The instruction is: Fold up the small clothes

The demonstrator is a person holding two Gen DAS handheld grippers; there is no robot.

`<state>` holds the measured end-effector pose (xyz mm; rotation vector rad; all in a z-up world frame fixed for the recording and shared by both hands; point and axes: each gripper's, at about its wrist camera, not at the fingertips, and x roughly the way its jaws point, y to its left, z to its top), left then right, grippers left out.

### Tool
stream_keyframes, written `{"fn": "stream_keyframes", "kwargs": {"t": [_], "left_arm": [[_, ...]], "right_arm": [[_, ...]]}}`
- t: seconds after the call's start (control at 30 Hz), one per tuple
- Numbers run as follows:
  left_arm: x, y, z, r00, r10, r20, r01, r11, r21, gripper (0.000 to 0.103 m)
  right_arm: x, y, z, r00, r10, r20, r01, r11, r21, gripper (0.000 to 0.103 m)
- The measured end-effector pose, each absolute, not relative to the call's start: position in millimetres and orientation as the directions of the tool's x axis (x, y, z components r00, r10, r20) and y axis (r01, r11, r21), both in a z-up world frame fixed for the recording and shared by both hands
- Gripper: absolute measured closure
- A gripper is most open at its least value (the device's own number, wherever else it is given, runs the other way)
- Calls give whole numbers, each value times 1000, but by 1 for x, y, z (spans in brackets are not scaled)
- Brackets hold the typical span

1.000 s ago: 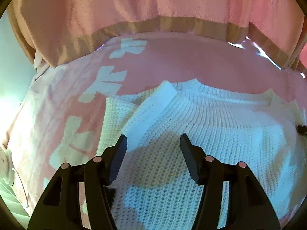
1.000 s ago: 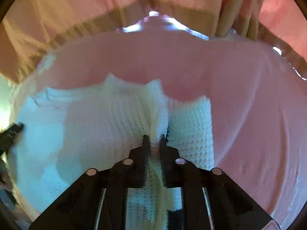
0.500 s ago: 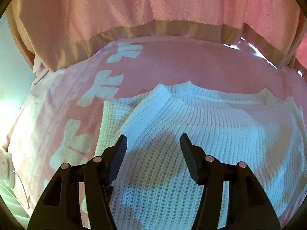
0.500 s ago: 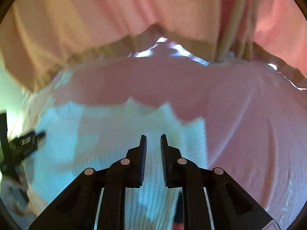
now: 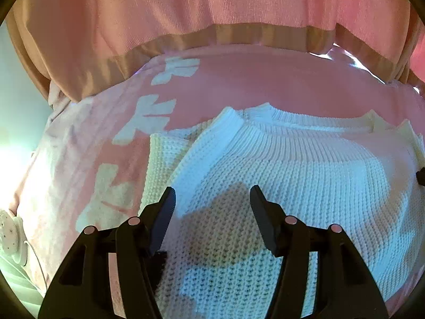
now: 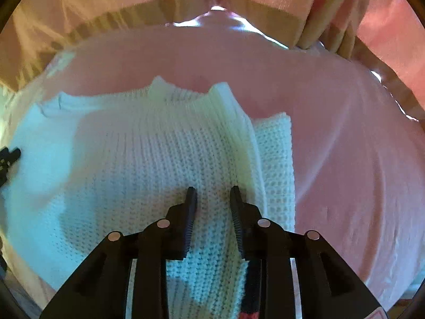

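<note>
A white knit sweater [image 5: 279, 175] lies on a pink blanket, its ribbed collar toward the far side and a side panel folded in over the body. My left gripper [image 5: 212, 188] hovers open over the sweater's left part, with nothing pinched between its fingers. In the right wrist view the sweater [image 6: 138, 159] fills the middle. My right gripper [image 6: 212, 188] stands above its right part near the folded edge. Its jaws are opening and the knit lies below them, not pressed by the pads.
The pink blanket [image 5: 265, 79] has a white pattern along its left side [image 5: 148, 122]. A person's pink top with a tan hem [image 5: 239, 34] hangs across the far side. A white round object [image 5: 10, 236] sits low at the left. The blanket [image 6: 345, 146] stretches right of the sweater.
My right gripper was shut on a raised fold of the sweater. It has let go and its jaws have spread; the fold now lies flat. The left gripper has stayed put.
</note>
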<state>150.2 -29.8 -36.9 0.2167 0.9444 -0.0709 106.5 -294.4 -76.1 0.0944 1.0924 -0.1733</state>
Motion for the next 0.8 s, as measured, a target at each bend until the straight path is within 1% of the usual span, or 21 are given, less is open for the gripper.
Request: {"fn": "stream_keyframes", "kwargs": {"t": [0.03, 0.07, 0.1, 0.13, 0.17, 0.23, 0.3, 0.4, 0.43, 0.47, 0.5, 0.53, 0.57, 0.6, 0.67, 0.73, 0.8], "left_arm": [[150, -29, -35, 589, 26, -808, 155, 977, 144, 47], [150, -28, -31, 594, 13, -805, 155, 979, 130, 46], [151, -27, -28, 599, 0, -801, 155, 981, 115, 45], [154, -26, -24, 604, -15, -796, 148, 985, 94, 41], [159, -24, -22, 604, -33, -796, 145, 987, 69, 36], [170, -22, -19, 584, -93, -806, 156, 988, -1, 31], [187, -18, -21, 555, -153, -817, 161, 984, -75, 30], [202, -14, -32, 546, -144, -826, 123, 988, -91, 30], [208, -14, -39, 528, -149, -836, 117, 988, -102, 34], [210, -15, -44, 511, -157, -845, 120, 987, -111, 50], [212, -16, -48, 494, -165, -854, 129, 985, -115, 59], [213, -19, -51, 482, -165, -861, 144, 984, -108, 77], [212, -21, -50, 490, -159, -857, 159, 983, -91, 96], [211, -23, -47, 506, -161, -848, 179, 981, -80, 97], [206, -24, -32, 547, -175, -819, 196, 977, -78, 97], [200, -19, -7, 601, -201, -774, 194, 976, -102, 98], [200, -11, 11, 638, -227, -736, 178, 973, -146, 98]], "right_arm": [[103, -294, -67, 469, -83, -879, 181, 983, 3, 75], [100, -296, -57, 503, -67, -862, 174, 984, 25, 67], [101, -298, -51, 518, -58, -853, 174, 984, 39, 61], [101, -303, -45, 536, -50, -843, 181, 982, 57, 53], [103, -309, -41, 544, -51, -838, 188, 980, 63, 51], [112, -317, -38, 557, -64, -828, 204, 977, 62, 50], [123, -326, -43, 557, -32, -830, 205, 974, 100, 49], [136, -331, -57, 534, 20, -845, 197, 969, 147, 49], [139, -330, -64, 513, 25, -858, 198, 969, 147, 49], [142, -332, -69, 503, 29, -864, 195, 970, 147, 49], [146, -330, -74, 493, 29, -870, 188, 972, 139, 49], [147, -327, -77, 489, 28, -872, 178, 975, 131, 56], [148, -324, -79, 487, 26, -873, 163, 979, 120, 85], [148, -321, -78, 488, 26, -872, 155, 981, 116, 97], [144, -321, -61, 530, -16, -848, 179, 979, 94, 96], [131, -326, -28, 611, 9, -792, 183, 971, 153, 96], [122, -329, -6, 669, 3, -743, 183, 968, 170, 96]]}}
